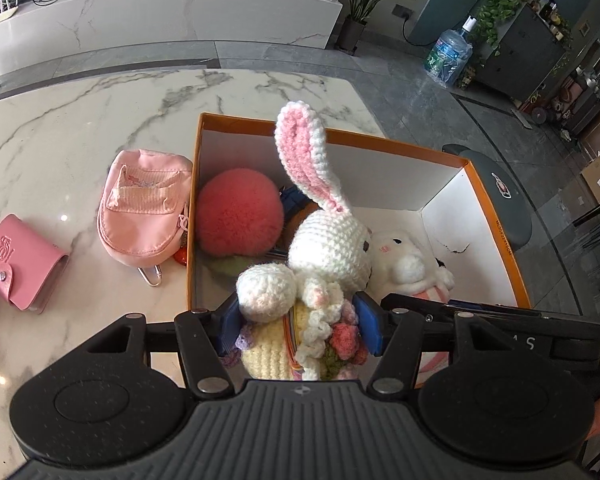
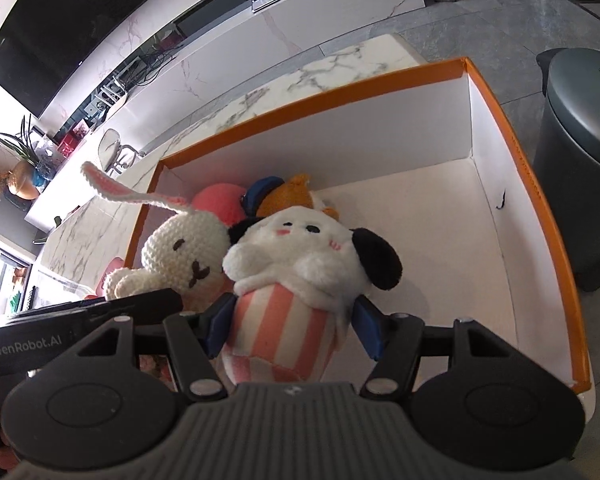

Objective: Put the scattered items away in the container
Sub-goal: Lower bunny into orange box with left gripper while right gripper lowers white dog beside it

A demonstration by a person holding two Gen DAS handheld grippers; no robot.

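The left gripper (image 1: 300, 322) is clasping a crocheted rabbit (image 1: 328, 248) with its blue pads squeezing the cream body; the rabbit is showing one tall pink-lined ear and a bunch of yarn flowers, and is hanging over the near left corner of the box (image 1: 508, 248). The right gripper (image 2: 290, 326) is gripping a white plush dog (image 2: 300, 256) with black ears and a pink-striped base, low in the centre of its frame, inside the box. A pink fluffy ball (image 1: 238, 216) is lying in the box's left corner. At the left of the left view, a pink backpack (image 1: 144, 208) and pink wallet (image 1: 24, 264) are sitting on the marble table (image 1: 80, 128).
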